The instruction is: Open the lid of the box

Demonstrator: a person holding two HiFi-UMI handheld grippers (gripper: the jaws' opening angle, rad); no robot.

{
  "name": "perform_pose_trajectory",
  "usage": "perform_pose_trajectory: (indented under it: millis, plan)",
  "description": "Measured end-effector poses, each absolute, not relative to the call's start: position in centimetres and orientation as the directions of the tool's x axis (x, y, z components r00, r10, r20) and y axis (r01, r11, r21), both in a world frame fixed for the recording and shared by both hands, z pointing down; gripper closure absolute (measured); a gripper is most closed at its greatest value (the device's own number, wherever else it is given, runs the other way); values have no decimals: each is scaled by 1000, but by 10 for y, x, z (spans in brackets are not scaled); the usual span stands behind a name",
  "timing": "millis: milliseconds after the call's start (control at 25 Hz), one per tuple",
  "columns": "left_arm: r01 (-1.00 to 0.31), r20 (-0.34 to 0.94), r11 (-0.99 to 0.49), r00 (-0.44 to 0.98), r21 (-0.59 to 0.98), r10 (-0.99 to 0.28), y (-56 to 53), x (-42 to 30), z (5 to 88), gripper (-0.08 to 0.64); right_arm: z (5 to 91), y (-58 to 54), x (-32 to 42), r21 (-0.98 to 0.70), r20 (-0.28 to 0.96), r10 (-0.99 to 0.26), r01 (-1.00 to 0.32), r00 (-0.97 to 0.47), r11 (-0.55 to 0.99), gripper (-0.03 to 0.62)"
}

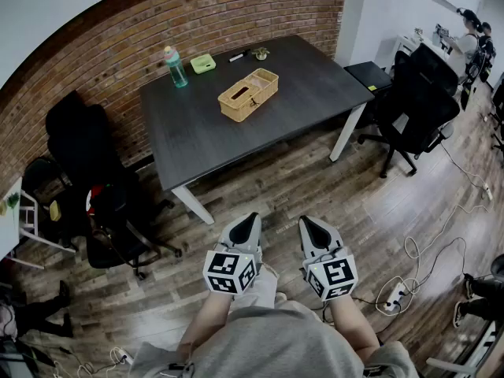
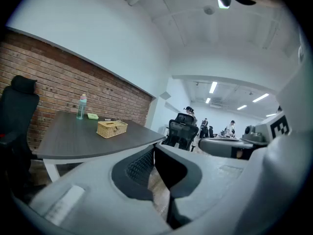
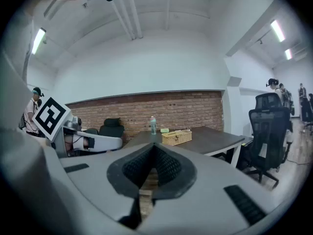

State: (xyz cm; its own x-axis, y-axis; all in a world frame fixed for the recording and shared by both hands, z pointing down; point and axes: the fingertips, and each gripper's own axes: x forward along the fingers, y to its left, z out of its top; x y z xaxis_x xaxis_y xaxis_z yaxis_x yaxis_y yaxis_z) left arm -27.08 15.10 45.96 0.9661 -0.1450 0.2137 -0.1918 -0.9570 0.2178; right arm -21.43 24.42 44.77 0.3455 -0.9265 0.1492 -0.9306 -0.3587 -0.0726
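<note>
Left gripper (image 1: 249, 220): I see its jaws clenched together with nothing between them, above the wooden floor.
Right gripper (image 1: 309, 224): closed and empty too, just beside the left one.
Tan woven rectangular box (image 1: 248, 94): sits on the dark grey rectangular table (image 1: 205, 144), well apart from both grippers.
Beyond the box: a teal plastic bottle (image 1: 175, 67) and a small green container (image 1: 202, 63), toward the brick-wall edge.

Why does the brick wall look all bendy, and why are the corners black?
Head view: the wide lens bows the brick wall into a curve. Left gripper view: round picture, black corners, and the table edge bends too. Right gripper view: same black corners; the ceiling lights glare white.
</note>
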Motion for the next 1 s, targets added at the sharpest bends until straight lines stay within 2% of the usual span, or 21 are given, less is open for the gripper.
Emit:
perform_pose_trajectory:
  millis: [440, 1000]
  plan:
    - [-184, 174, -964, 973, 193, -151, 198, -334, 441, 540, 426, 297, -267, -75, 97, -923, -922, 373, -380, 592]
    - [-219, 140, -954, 971, 202, -193, 209, -348, 435, 540, 420, 308, -284, -55, 81, -941, -941, 330, -334, 592]
